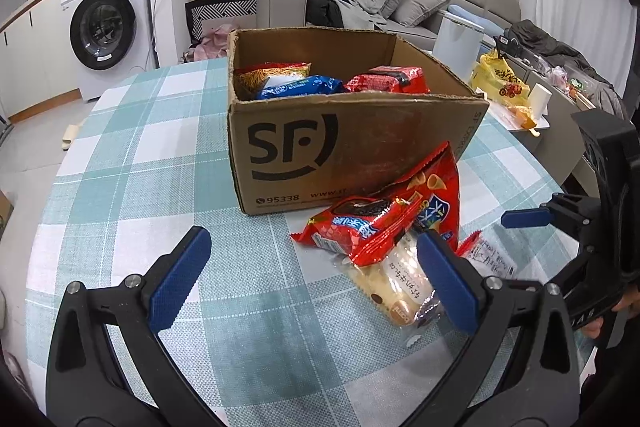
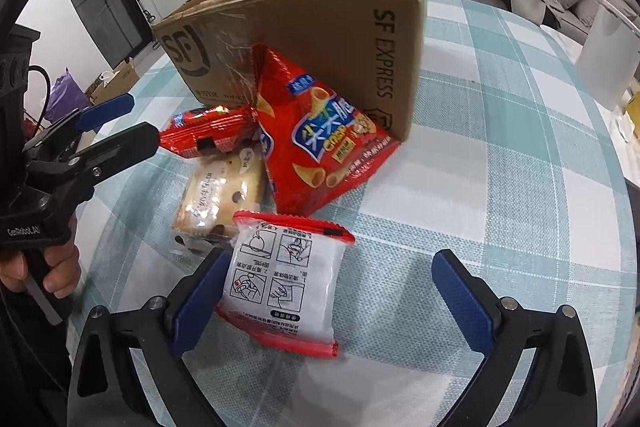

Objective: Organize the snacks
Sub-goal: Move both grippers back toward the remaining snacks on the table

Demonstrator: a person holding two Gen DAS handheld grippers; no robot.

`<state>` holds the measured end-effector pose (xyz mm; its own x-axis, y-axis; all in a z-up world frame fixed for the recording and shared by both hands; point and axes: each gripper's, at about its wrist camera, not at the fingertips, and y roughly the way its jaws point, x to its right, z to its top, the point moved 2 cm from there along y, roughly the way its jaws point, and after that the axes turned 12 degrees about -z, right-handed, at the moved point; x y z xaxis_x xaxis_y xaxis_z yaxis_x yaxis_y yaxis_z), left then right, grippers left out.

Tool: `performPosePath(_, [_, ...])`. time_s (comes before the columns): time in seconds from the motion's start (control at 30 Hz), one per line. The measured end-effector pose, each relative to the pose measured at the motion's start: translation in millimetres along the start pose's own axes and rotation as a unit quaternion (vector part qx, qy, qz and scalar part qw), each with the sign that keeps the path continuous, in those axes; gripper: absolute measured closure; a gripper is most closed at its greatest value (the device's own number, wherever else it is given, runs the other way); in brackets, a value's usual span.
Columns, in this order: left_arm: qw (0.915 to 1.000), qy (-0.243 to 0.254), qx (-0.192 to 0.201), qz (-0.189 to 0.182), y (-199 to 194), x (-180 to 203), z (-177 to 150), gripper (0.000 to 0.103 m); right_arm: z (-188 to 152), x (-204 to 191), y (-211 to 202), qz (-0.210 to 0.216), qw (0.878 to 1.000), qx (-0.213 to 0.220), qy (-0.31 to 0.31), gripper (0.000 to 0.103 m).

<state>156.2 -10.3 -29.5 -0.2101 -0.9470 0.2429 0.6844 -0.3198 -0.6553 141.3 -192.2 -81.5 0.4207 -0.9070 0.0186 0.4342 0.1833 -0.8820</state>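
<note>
4 snacks are left on the desk (image 1: 120,163) at 6 o'clock of the box (image 1: 352,147). Both hand-held grippers, left (image 1: 316,279) and right (image 2: 332,291), are spread wide, empty. The white packet (image 2: 280,279) is judged next; closing on it is needed.

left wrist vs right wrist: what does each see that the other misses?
Only the left wrist view looks down into the brown cardboard SF box: a blue snack packet and a red snack packet lie inside.

Only the right wrist view shows the full printed face of the white red-edged sachet and the box's SF EXPRESS side.

Both show the box, the large red cone-snack bag leaning on it, the red cookie packet, the clear-wrapped pale cake, the checked tablecloth, and the open left gripper and right gripper.
</note>
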Motion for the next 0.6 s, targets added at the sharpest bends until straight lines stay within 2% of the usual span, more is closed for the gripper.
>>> performPosePath(0.37, [0.9998,0.006,-0.020,-0.001,6,5,-6,0.001,-5,22,2,-0.031,0.999,-0.006,-0.008,0.001])
performPosePath(0.6, [0.9991,0.010,-0.040,-0.009,11,12,-10,0.001,-4,31,4,-0.034,0.999,-0.007,-0.004,0.004])
